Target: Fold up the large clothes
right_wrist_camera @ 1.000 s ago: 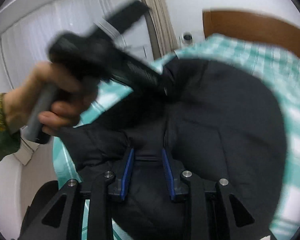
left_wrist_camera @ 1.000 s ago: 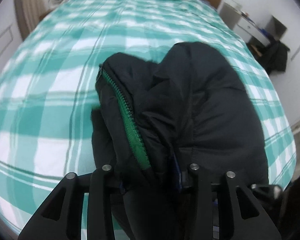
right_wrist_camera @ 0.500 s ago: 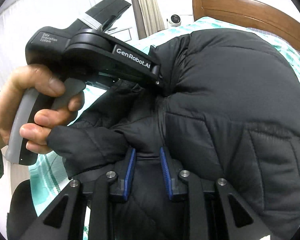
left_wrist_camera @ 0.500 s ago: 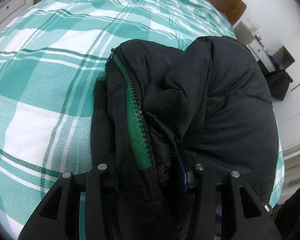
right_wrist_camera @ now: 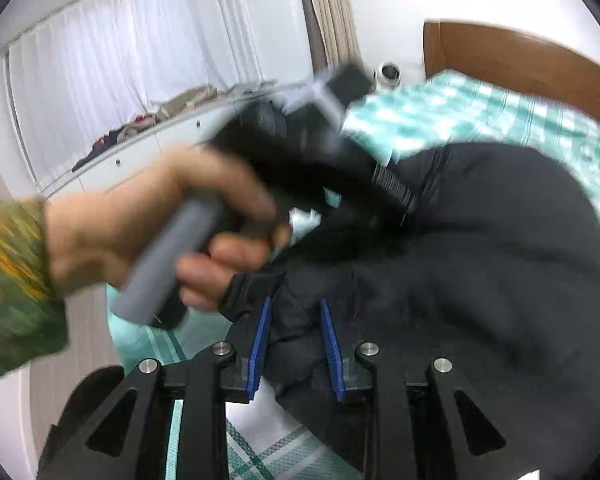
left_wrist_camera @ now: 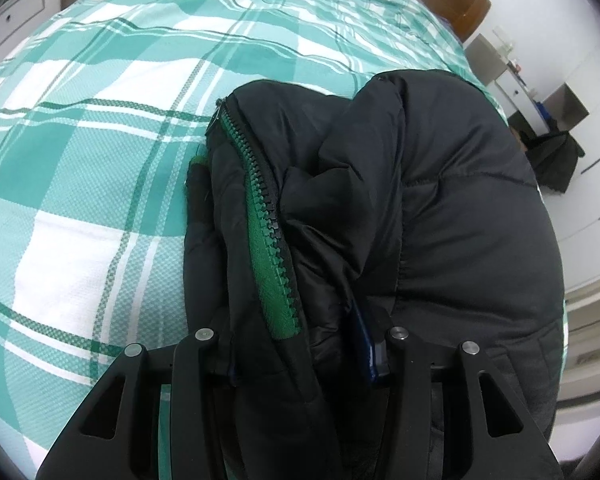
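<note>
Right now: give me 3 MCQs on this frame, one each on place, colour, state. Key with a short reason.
1. Where does the black puffer jacket lie?
A. on the checked bedspread
B. on a chair
C. on the floor

2. What colour is the tape along the jacket's zipper?
A. red
B. green
C. yellow

3. How does the right gripper stand?
A. wide open, clear of the cloth
B. out of view
C. closed on a fold of the jacket

Key: 1 A, teal and white plaid shows all around the jacket. 2 B, a green strip runs beside the black teeth. 3 C, jacket cloth sits pinched between the blue pads.
</note>
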